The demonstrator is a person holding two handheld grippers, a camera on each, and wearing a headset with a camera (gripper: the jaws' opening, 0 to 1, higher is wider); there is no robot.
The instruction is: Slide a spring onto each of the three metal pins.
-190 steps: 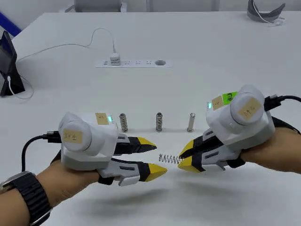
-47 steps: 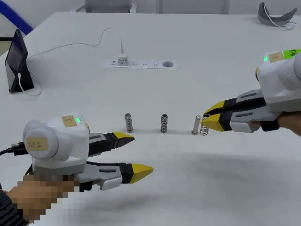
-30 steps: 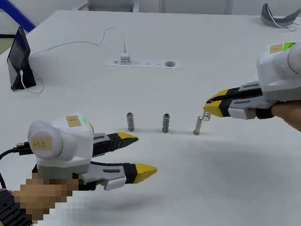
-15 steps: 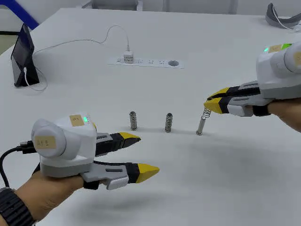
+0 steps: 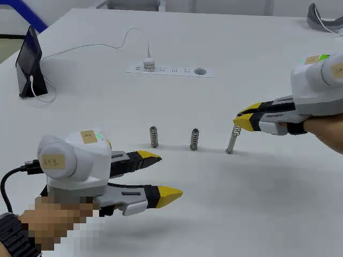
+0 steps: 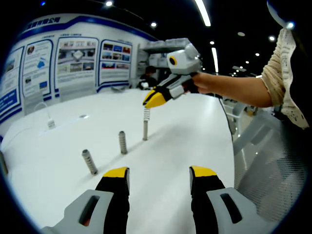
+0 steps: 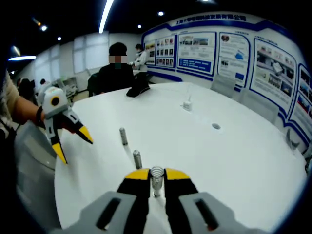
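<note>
Three upright metal pins stand in a row on the white table. The left pin [image 5: 154,137] and the middle pin [image 5: 194,139] each wear a spring. My right gripper [image 5: 244,119] is shut on a third spring [image 5: 236,130], held tilted at the top of the bare right pin [image 5: 230,146]. In the right gripper view the spring [image 7: 156,173] sits pinched between the yellow tips. My left gripper [image 5: 161,175] hovers open and holds nothing, near the table's front left, well short of the pins. The left gripper view shows the right gripper [image 6: 156,100] above that pin [image 6: 145,130].
A white power strip [image 5: 171,70] with a plugged charger and cable lies behind the pins. A dark tablet on a stand [image 5: 29,61] is at the far left. A headset [image 5: 327,10] rests at the back right. A person [image 7: 117,73] sits beyond the table.
The right gripper has lifted the spring from table level beside the right pin up to the pin's top. The left gripper has stayed open and roughly in place.
</note>
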